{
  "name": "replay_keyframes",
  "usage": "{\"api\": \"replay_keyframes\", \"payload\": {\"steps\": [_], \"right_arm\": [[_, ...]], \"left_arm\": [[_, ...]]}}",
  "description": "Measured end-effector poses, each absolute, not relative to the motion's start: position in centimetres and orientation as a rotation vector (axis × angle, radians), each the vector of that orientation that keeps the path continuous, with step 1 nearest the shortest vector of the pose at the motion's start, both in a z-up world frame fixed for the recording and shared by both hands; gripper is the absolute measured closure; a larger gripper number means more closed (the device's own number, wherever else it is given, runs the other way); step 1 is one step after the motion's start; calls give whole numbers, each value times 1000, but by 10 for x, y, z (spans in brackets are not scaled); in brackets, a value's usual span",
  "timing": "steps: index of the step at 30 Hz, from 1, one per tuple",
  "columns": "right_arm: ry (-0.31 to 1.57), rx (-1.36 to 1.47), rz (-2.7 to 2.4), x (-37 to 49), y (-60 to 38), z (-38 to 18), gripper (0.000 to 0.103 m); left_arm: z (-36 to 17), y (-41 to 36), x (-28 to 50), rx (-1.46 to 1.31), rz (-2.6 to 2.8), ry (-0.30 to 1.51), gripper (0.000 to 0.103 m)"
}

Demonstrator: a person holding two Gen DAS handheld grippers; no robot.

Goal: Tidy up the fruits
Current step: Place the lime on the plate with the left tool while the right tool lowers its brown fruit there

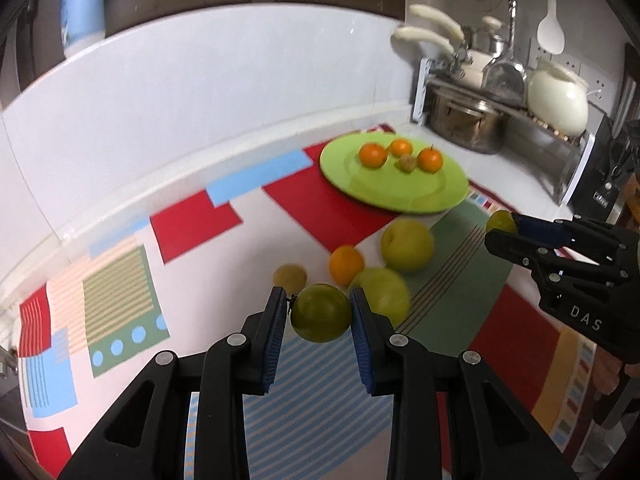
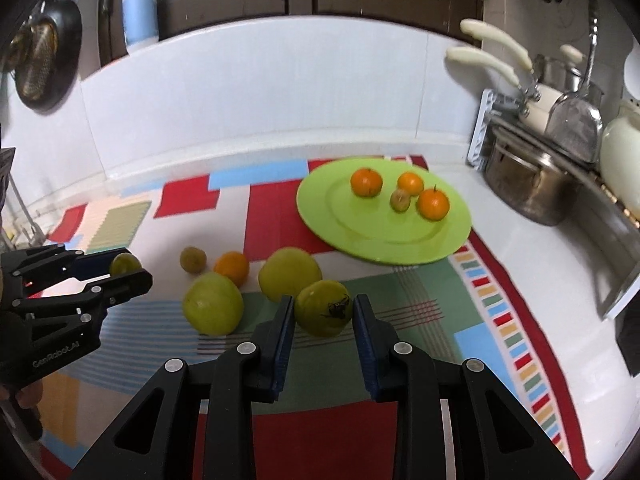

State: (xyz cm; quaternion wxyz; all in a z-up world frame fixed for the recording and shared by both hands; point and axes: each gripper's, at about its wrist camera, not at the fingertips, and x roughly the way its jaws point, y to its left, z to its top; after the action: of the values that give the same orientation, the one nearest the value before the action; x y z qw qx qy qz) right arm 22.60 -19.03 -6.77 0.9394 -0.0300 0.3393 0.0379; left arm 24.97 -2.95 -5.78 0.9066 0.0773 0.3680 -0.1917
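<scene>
Black fingers with blue pads are filling the foreground of both wrist views, each pair closed around a small green fruit. Seen from its own camera, the left gripper (image 1: 320, 312) is clamping a smooth green fruit (image 1: 321, 313) between its pads, held above the patterned cloth (image 1: 188, 224). Likewise, the right gripper (image 2: 324, 314) is pinching a green fruit with a dark stem mark (image 2: 324, 308). Just beyond the left gripper, two larger green fruits (image 1: 406, 245), one orange (image 1: 346, 265) and a small brownish fruit (image 1: 290, 276) are lying close together on the cloth. Farther back, a lime-green plate (image 2: 360, 236) is sitting on the cloth, carrying three oranges (image 2: 366, 182) and one small yellowish fruit (image 2: 400, 199). Off to the right of the plate, a steel pot (image 2: 528, 188) is standing by a dish rack on the white counter (image 2: 540, 264). A blue bottle (image 2: 139, 8) is standing on the ledge behind.
</scene>
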Motion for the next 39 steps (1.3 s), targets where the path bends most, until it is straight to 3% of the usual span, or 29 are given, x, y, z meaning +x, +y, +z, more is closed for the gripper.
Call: {"api": "replay_keyframes", "payload": {"steps": [12, 27, 29, 31, 39], "right_arm": [[593, -34, 81, 215, -209, -29, 72], [557, -15, 61, 250, -240, -15, 72], [558, -8, 58, 258, -245, -16, 72], [561, -4, 55, 267, -249, -18, 72], [602, 11, 59, 306, -262, -39, 72]], "left_arm": [[-17, -66, 249, 139, -466, 683, 71], [-9, -115, 303, 165, -497, 688, 72], [-11, -122, 311, 176, -500, 691, 73], [-13, -128, 320, 191, -503, 696, 81], [-35, -144, 364, 186, -527, 761, 85]]}}
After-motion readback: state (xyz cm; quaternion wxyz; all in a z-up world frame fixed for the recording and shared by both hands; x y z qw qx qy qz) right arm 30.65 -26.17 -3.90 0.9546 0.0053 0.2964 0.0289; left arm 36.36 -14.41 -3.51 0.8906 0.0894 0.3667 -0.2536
